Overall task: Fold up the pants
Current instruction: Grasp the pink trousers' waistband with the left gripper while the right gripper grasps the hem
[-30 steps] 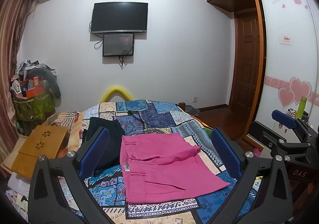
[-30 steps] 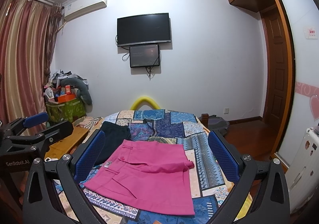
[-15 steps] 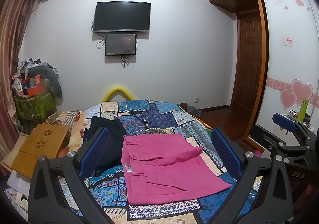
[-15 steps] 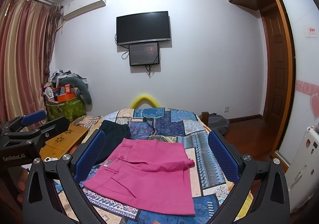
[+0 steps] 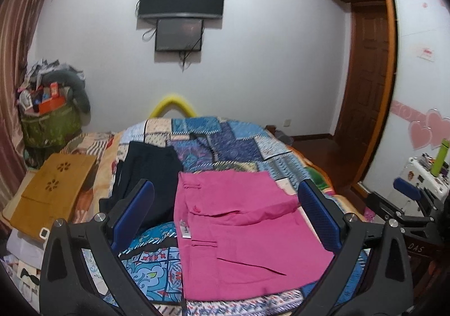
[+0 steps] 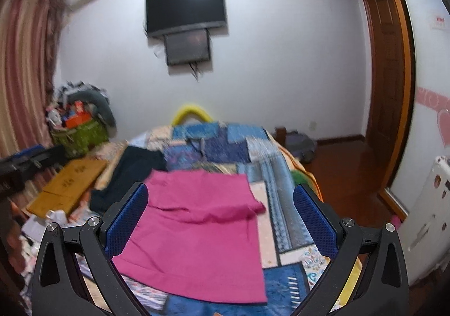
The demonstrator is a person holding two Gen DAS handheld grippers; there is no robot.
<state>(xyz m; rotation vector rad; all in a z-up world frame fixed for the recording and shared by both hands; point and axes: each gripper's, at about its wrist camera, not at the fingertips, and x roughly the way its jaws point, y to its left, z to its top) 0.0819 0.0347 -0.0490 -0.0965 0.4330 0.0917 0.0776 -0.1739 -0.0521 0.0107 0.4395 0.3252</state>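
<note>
Pink pants (image 5: 239,228) lie folded in a rough square on the patchwork bed cover (image 5: 225,136), with a top layer folded over. They also show in the right wrist view (image 6: 197,226). My left gripper (image 5: 225,212) is open and empty, held above and in front of the pants. My right gripper (image 6: 220,217) is open and empty, also above the pants. The right gripper shows at the right edge of the left wrist view (image 5: 407,203). The left gripper shows at the left edge of the right wrist view (image 6: 25,167).
A dark garment (image 5: 146,175) lies left of the pink pants. A wooden lap desk (image 5: 53,189) sits at the bed's left side. A green basket (image 5: 50,122) of clutter stands by the curtain. A white appliance (image 6: 424,220) stands to the right.
Both grippers have moved forward and lower toward the bed, so the pink pants look larger. The right wrist view is blurred by motion. The pants have not moved.
</note>
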